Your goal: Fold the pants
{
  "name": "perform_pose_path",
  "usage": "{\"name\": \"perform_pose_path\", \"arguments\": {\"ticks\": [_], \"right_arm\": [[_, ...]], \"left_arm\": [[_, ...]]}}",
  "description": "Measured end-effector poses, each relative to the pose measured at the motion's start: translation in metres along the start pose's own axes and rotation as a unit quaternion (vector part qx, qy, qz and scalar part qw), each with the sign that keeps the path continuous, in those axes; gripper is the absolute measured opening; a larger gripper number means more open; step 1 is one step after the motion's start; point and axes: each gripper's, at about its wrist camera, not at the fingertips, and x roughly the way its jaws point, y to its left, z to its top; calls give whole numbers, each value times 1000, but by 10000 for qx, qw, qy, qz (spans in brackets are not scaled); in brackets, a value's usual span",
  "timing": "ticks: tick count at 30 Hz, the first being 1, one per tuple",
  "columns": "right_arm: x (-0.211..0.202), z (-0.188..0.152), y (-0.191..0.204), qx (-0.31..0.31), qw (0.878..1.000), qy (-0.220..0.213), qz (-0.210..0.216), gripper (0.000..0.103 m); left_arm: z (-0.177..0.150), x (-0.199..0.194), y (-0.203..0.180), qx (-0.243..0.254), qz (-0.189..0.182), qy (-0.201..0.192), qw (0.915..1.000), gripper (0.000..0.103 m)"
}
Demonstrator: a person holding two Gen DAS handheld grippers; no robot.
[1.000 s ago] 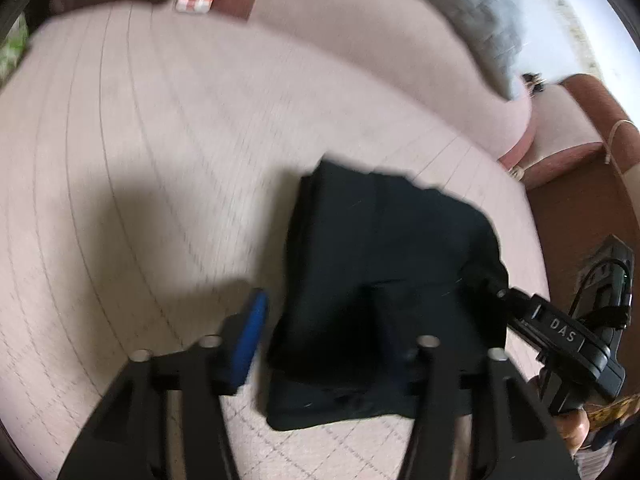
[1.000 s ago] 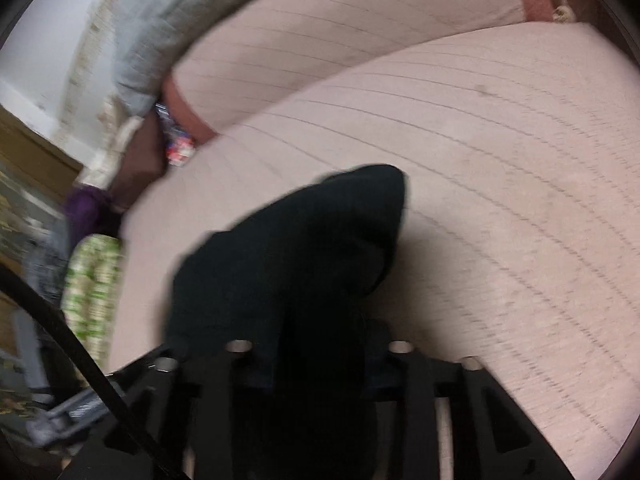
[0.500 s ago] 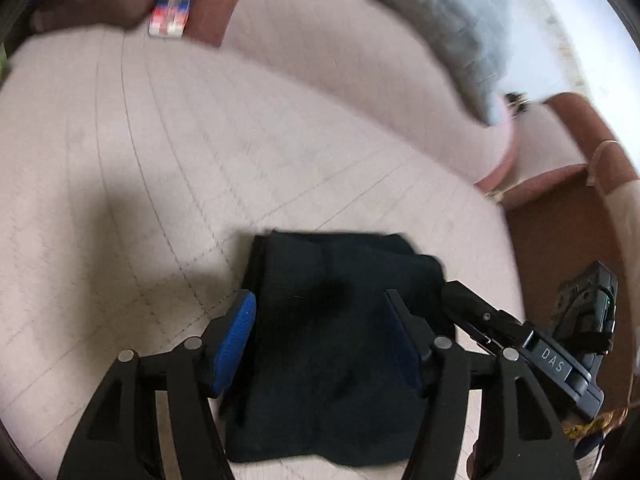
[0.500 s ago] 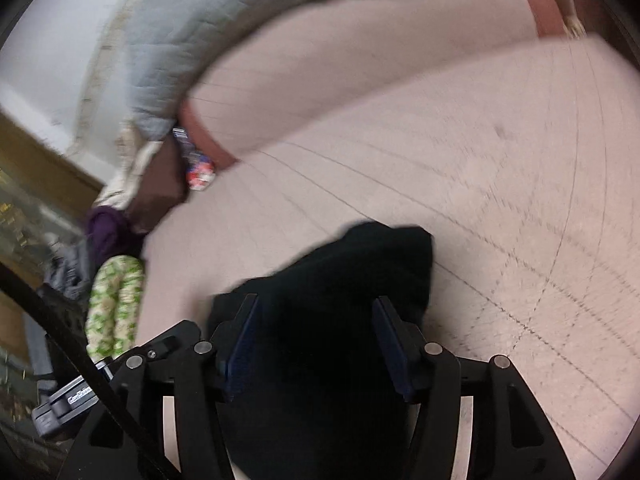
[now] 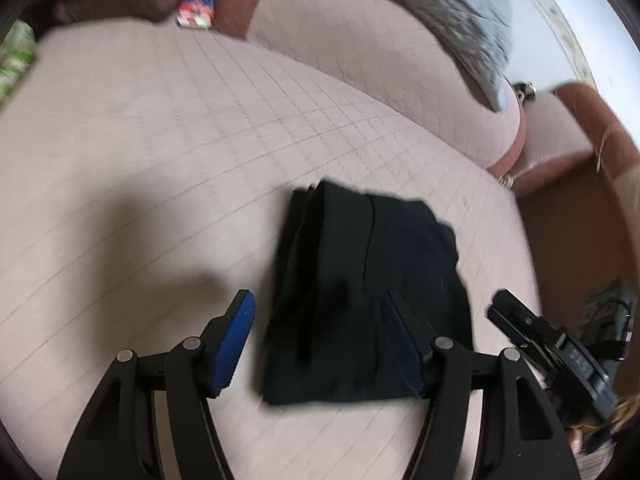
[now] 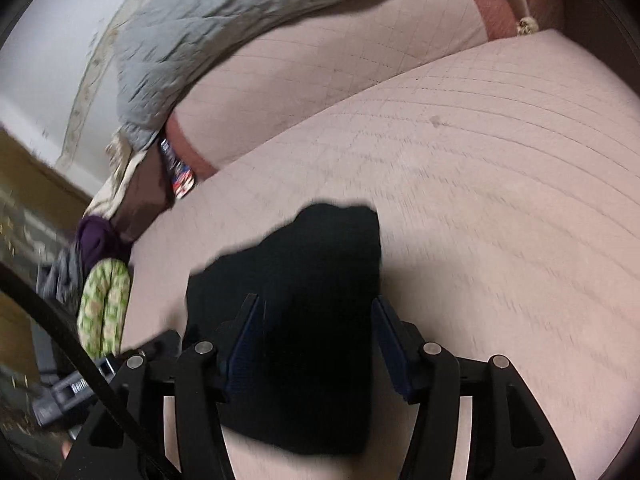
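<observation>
The black pants [image 5: 368, 292] lie folded into a compact rectangle on the pink quilted cushion [image 5: 160, 152]. My left gripper [image 5: 320, 312] is open and empty, hovering above the near edge of the pants. The right gripper's tip [image 5: 516, 316] shows to the right of the pants in the left wrist view. In the right wrist view the pants [image 6: 304, 280] lie flat under my right gripper [image 6: 316, 312], which is open with nothing between its blue pads. The left gripper's body [image 6: 92, 384] shows at the lower left.
The pink backrest cushion [image 5: 360, 40] rises behind, with a grey quilted blanket [image 6: 224, 24] draped over it. A colourful packet [image 5: 196, 16] sits in the far corner. A green patterned cloth [image 6: 104, 304] lies off the cushion's left side. A brown armrest [image 5: 592, 128] stands on the right.
Both grippers let go of the pants and opened, then drew back and up. The pants settled flat into a folded rectangle on the cushion.
</observation>
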Motion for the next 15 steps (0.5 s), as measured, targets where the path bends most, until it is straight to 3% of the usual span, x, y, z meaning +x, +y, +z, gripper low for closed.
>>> {"name": "perform_pose_path", "arguments": {"ticks": [4, 7, 9, 10, 13, 15], "right_arm": [[-32, -65, 0, -328, 9990, 87, -307, 61], [-48, -106, 0, -530, 9967, 76, -607, 61], [-57, -130, 1, -624, 9953, -35, -746, 62], [-63, -142, 3, -726, 9935, -135, -871, 63], [-74, -161, 8, -1012, 9887, -314, -1063, 67], [-77, -168, 10, -1186, 9856, -403, -1133, 70]], "left_arm": [[-55, -41, -16, 615, 783, -650, 9929, 66], [-100, -73, -34, 1107, 1455, -1511, 9715, 82], [-127, -98, -42, 1273, 1639, -2124, 9549, 100], [-144, -114, -46, 1318, 1675, -2508, 9443, 103], [-169, -139, -58, 1246, 1798, -3105, 9250, 103], [-171, -142, -67, 1241, 1909, -3157, 9212, 103]]}}
